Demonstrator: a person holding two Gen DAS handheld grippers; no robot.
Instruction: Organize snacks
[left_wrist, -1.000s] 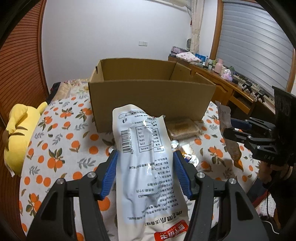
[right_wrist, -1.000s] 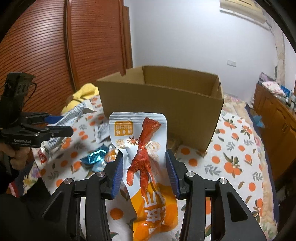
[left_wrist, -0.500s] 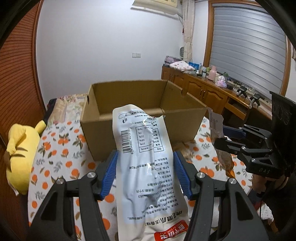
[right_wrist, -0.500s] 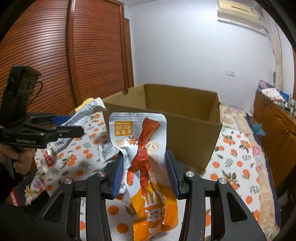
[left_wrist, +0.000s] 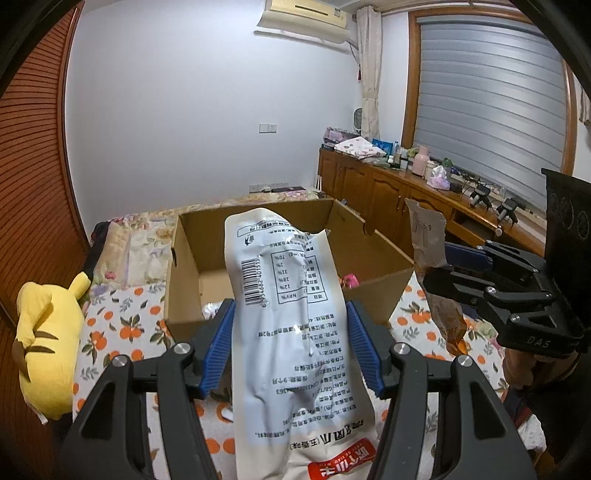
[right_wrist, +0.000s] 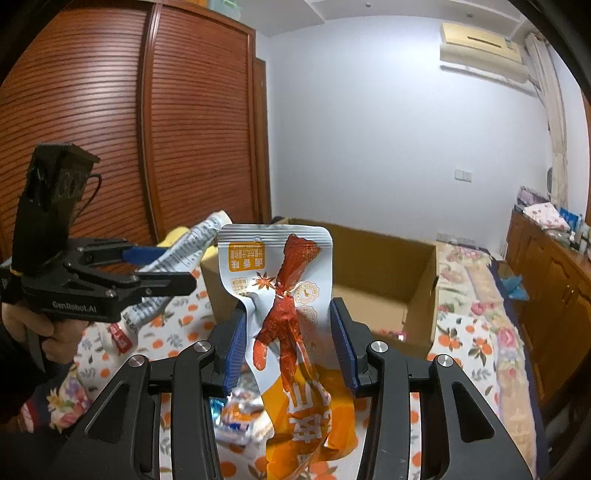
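Left gripper (left_wrist: 290, 347): clamped on white packet (left_wrist: 291, 332).
Right gripper (right_wrist: 290, 345): clamped on orange packet (right_wrist: 295, 332).
Ahead of both: open box (left_wrist: 373, 291).
Left of the left gripper: yellow plush (left_wrist: 48, 339).

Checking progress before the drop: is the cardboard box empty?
Not empty. The open cardboard box already holds a pink item and something silvery.

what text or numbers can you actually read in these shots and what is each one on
"GenRobot.AI": side of the left gripper, seen in the right wrist view.
"DAS": body of the right gripper, seen in the left wrist view.
"70%", "1%", "31%", "28%", "12%", "NRV%": upside-down nutrition table on the white snack pouch.
Barcode digits on that pouch: partly legible, unsure.
Chinese print on the white pouch and on the orange chicken-foot pouch: too small or inverted to read.
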